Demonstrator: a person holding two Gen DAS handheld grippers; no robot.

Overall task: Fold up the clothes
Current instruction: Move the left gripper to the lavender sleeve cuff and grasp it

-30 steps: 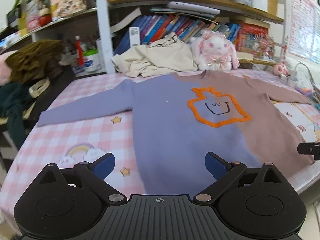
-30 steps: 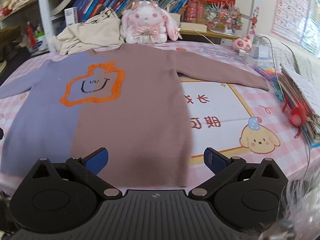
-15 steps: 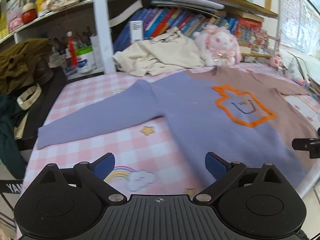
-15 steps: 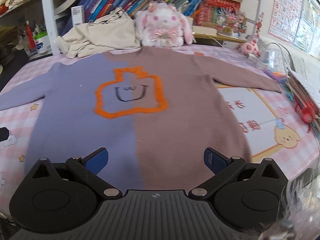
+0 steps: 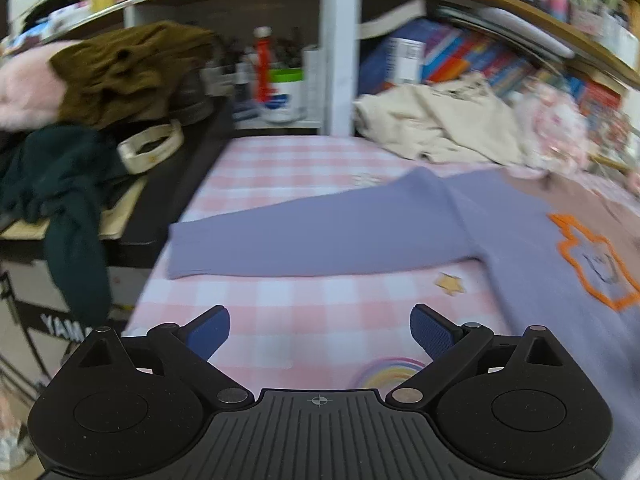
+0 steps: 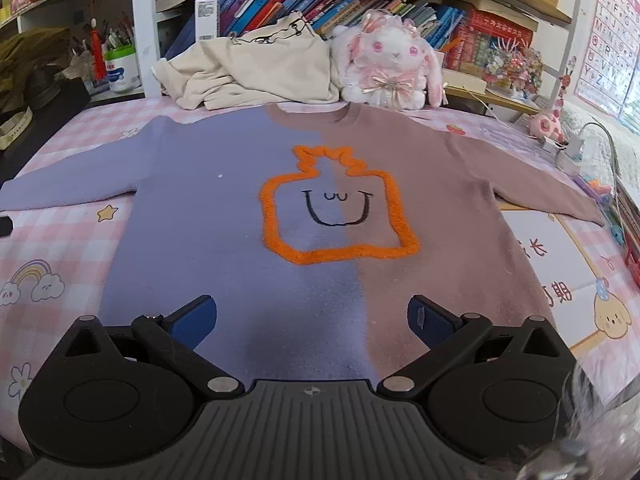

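Observation:
A half-lilac, half-mauve sweater (image 6: pixel 320 184) with an orange outlined smiling figure lies flat and face up on the pink checked tablecloth (image 6: pixel 60 256), both sleeves spread out. Its lilac sleeve (image 5: pixel 320 236) stretches across the left wrist view, cuff at the table's left edge. My left gripper (image 5: pixel 320 330) is open above bare cloth just in front of that sleeve, holding nothing. Over the sweater's hem, my right gripper (image 6: pixel 312 318) is open and empty.
A cream garment (image 6: pixel 256 68) and a white plush rabbit (image 6: pixel 392 68) lie at the back under bookshelves. Dark and olive clothes (image 5: pixel 80 120) pile on a black stand left of the table. Books and cables (image 6: pixel 592 160) crowd the right edge.
My left gripper has swung left, from the sweater's body to the lilac sleeve. The right gripper has shifted left, from the mauve side to the hem's middle. Both stay open.

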